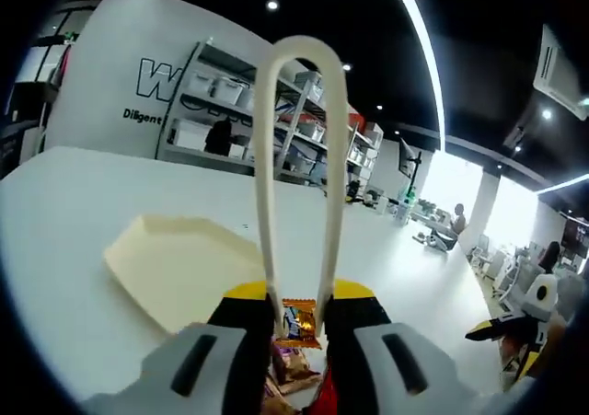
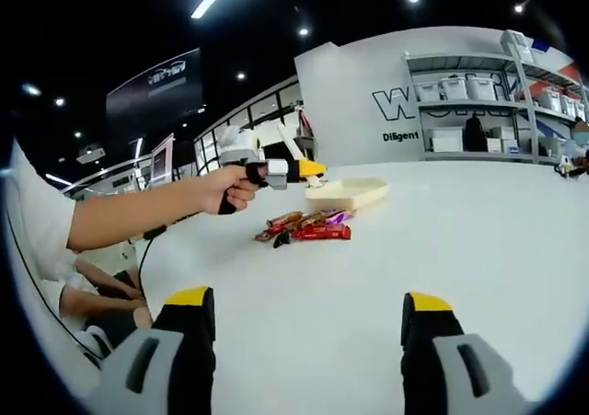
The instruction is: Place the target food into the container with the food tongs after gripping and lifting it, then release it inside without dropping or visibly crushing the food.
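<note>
My left gripper (image 1: 301, 297) is shut on cream food tongs (image 1: 301, 56), whose looped end rises away from the camera. A small orange-wrapped snack (image 1: 299, 323) sits between the tongs' two arms, close to the jaws, with more wrapped snacks (image 1: 290, 367) lying below it. The cream container (image 1: 179, 268) lies on the white table just left of the jaws. In the right gripper view a hand holds the left gripper (image 2: 308, 168) above the snack pile (image 2: 308, 224), beside the container (image 2: 350, 192). My right gripper (image 2: 308, 341) is open and holds nothing, well short of the pile.
The white table (image 2: 460, 249) stretches wide around the pile. A person's arm (image 2: 138, 213) reaches in from the left. Shelving with bins (image 1: 230, 111) stands behind the table. The right gripper's yellow tip (image 1: 488, 328) shows at the right edge.
</note>
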A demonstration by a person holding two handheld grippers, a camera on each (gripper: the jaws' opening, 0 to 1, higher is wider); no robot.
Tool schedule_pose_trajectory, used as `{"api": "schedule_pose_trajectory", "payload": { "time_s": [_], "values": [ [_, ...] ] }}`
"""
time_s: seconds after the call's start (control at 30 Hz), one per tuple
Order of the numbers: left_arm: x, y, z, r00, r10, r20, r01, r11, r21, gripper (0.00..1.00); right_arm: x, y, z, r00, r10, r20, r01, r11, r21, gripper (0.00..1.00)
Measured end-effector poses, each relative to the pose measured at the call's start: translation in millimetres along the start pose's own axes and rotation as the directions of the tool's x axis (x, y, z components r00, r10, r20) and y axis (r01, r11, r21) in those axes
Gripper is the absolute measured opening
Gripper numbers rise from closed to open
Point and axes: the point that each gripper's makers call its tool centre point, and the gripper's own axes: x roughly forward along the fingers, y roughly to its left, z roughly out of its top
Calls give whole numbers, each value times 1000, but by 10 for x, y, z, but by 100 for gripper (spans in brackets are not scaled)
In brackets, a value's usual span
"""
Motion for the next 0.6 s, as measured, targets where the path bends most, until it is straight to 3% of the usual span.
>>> {"api": "schedule_pose_trajectory", "payload": {
  "time_s": [0.27,0.6],
  "values": [
    [203,321,9,999,37,-25,-37,999,3,19,62,-136,122,999,-24,28,24,1000,-10,93],
    [383,654,-95,995,78,-58,-77,997,30,19,149,-173,146,1000,-16,13,16,1000,1,92]
  ]
}}
